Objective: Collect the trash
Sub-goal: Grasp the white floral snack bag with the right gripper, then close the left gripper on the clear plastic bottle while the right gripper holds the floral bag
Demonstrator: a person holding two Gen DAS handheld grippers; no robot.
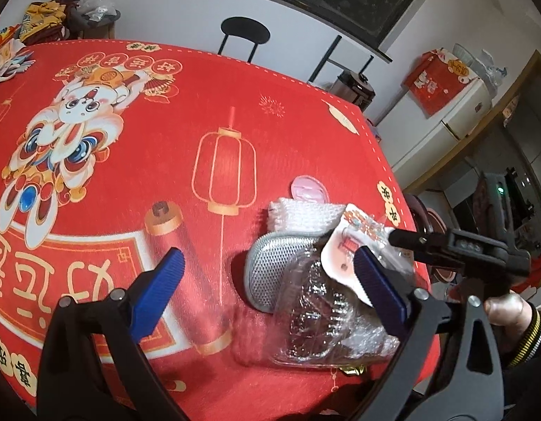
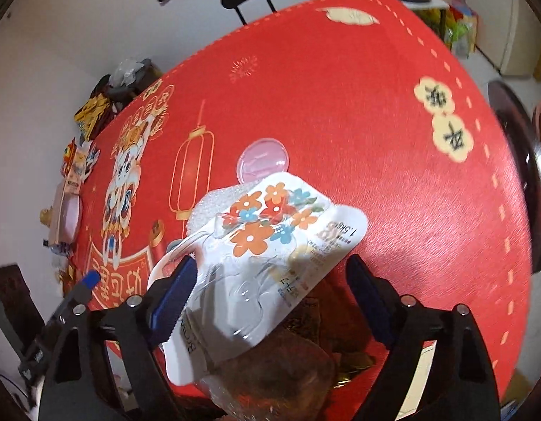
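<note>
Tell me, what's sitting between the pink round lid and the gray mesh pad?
A white foam net sleeve lies between the pink lid and the gray mesh pad, seen best in the left wrist view.

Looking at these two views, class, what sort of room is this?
Most likely a home dining area: a table under a festive red tablecloth, a black chair against the wall, and a white fridge in the corner.

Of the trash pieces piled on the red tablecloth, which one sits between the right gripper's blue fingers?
The white flower-printed card with clear blister; the grey mesh pouch and white foam wrap lie beyond it.
</note>
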